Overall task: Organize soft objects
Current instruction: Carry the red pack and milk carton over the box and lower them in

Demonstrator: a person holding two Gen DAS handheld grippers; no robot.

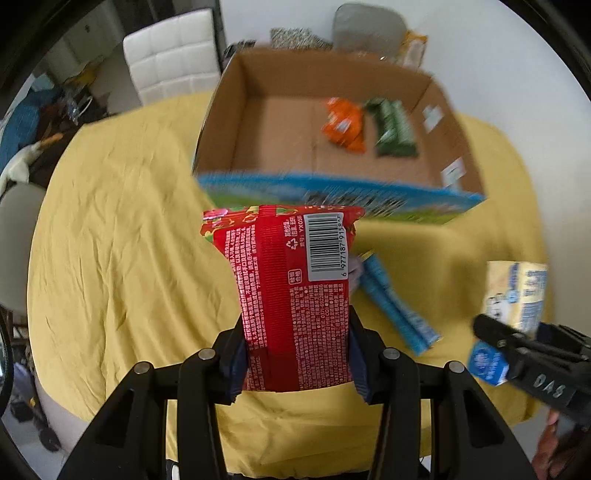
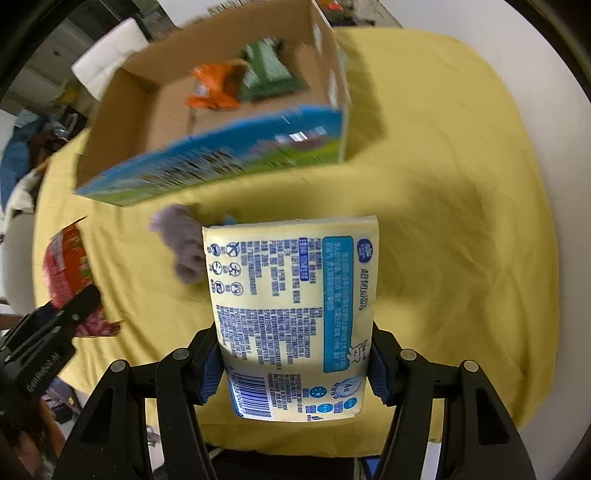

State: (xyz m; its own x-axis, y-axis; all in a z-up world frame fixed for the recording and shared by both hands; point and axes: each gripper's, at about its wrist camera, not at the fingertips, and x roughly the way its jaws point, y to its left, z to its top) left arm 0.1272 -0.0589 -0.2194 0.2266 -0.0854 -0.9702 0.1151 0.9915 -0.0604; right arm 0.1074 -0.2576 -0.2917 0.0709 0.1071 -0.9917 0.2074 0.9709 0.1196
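My left gripper (image 1: pixel 295 354) is shut on a red tissue pack (image 1: pixel 291 295) and holds it above the yellow cloth, in front of the open cardboard box (image 1: pixel 332 192). My right gripper (image 2: pixel 295 365) is shut on a pale yellow tissue pack (image 2: pixel 291 314), also in front of the box (image 2: pixel 221 162). An orange pack (image 1: pixel 343 125) and a green pack (image 1: pixel 393 129) lie inside the box. The right gripper with its pack shows at the right of the left wrist view (image 1: pixel 517 295); the left gripper with the red pack shows at the left of the right wrist view (image 2: pixel 66 266).
A blue tissue pack (image 1: pixel 395 306) and a grey rolled cloth (image 2: pixel 181 243) lie on the yellow tablecloth (image 1: pixel 118 240) between the grippers and the box. A white chair (image 1: pixel 173 62) stands behind the table at the left. Cushions (image 1: pixel 365 26) lie behind the box.
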